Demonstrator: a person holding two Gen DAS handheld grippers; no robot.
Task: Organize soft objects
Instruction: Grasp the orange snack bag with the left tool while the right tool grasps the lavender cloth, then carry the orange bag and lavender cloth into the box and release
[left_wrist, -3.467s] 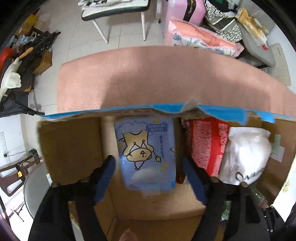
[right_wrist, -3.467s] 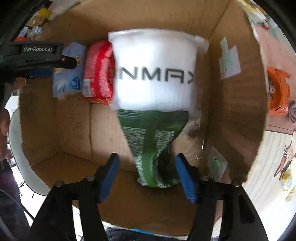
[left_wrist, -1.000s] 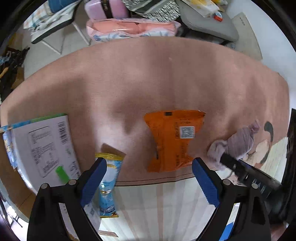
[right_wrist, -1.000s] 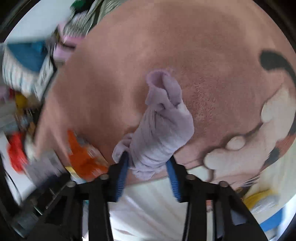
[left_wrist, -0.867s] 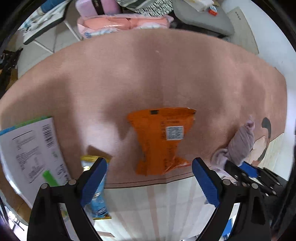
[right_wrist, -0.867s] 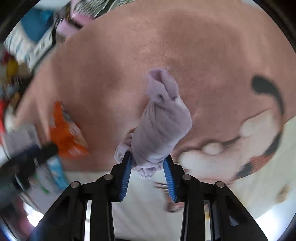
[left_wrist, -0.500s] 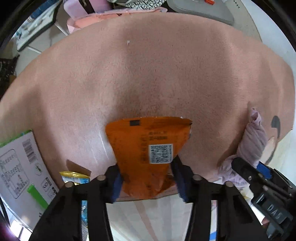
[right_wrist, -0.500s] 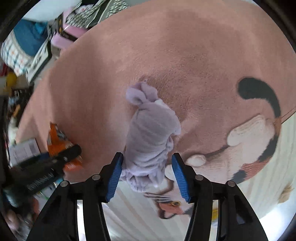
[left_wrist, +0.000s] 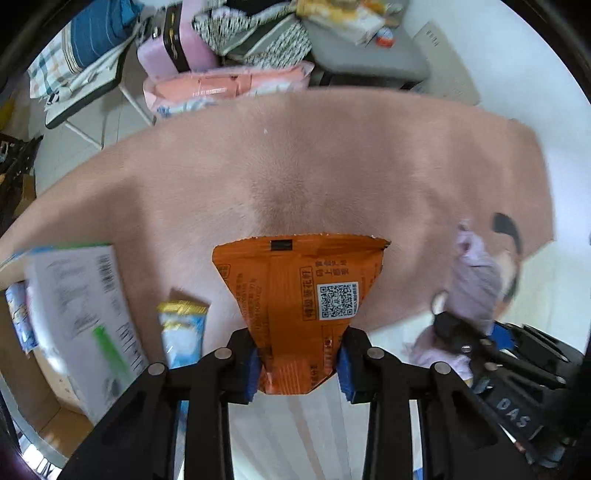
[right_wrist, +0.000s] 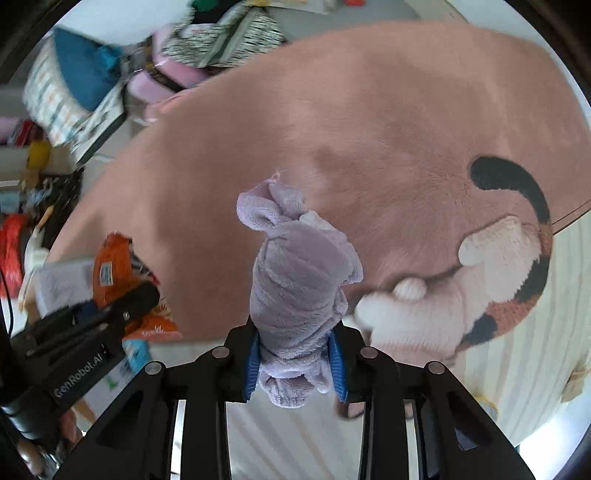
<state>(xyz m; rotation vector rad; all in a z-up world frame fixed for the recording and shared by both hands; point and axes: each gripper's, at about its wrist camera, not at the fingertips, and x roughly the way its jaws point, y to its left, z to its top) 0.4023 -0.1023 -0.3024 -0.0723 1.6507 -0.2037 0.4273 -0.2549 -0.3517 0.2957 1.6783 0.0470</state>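
Left wrist view: orange packet (left_wrist: 299, 314) pinched at its narrowed lower end between the blue pads (left_wrist: 252, 367) of the left gripper (left_wrist: 298, 369), jaws just closed to a narrow gap on it; upper sealed edge fanned out at frame centre over the pink rug (left_wrist: 295, 166). Judged light, crinkly and slippery; contents possibly crushable, so best taken by the crimped end, as here. Blue-and-yellow sachet (left_wrist: 183, 328) lying lower left on the rug, beside the carton flap (left_wrist: 77, 306).

Right wrist view: lilac towel roll (right_wrist: 299, 288) clamped near its lower end by the right gripper (right_wrist: 295, 363), jaws just drawn narrow, fleece bulging past both pads (right_wrist: 338, 363); knotted tip pointing up at frame centre. Judged soft, light, compressible and non-fragile; liable to unroll or sag, so gripped across the thick wrapped part. Left gripper with the packet visible at lower left of frame.
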